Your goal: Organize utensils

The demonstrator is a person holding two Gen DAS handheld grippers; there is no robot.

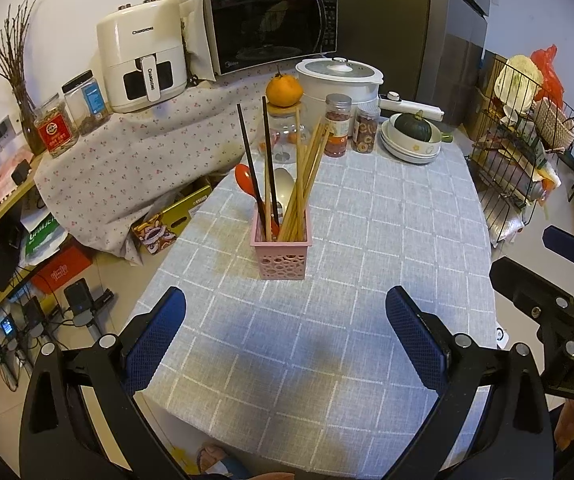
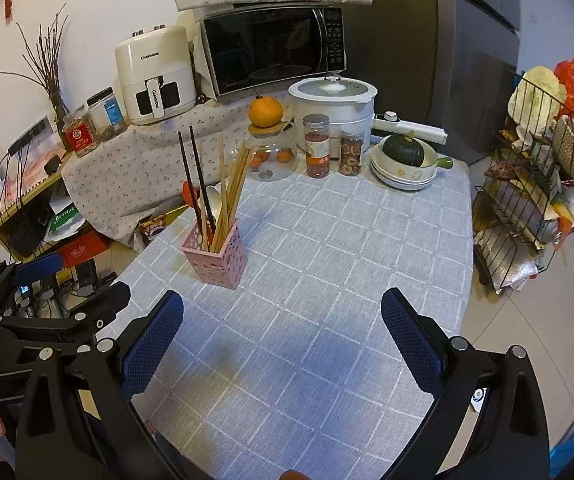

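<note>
A pink perforated utensil holder [image 1: 281,257] [image 2: 215,258] stands on the grey checked tablecloth [image 1: 367,240] [image 2: 327,260]. Upright in it are two dark chopsticks [image 1: 249,160] [image 2: 191,168], several wooden chopsticks [image 1: 307,176] [image 2: 233,188], a red spoon [image 1: 243,178] and a pale spoon [image 1: 285,188]. My left gripper [image 1: 285,322] hangs open over the table's near end, straight in front of the holder, with nothing between its blue pads. My right gripper [image 2: 283,320] is open too, empty, to the right of the holder. Each gripper shows at the edge of the other's view.
At the table's far end stand a glass jar topped by an orange [image 1: 283,89], two spice jars [image 1: 337,126], a white cooker [image 1: 339,76] and stacked bowls holding a green squash [image 1: 413,128]. A wire rack [image 1: 519,152] stands right; boxes and cables lie left on the floor.
</note>
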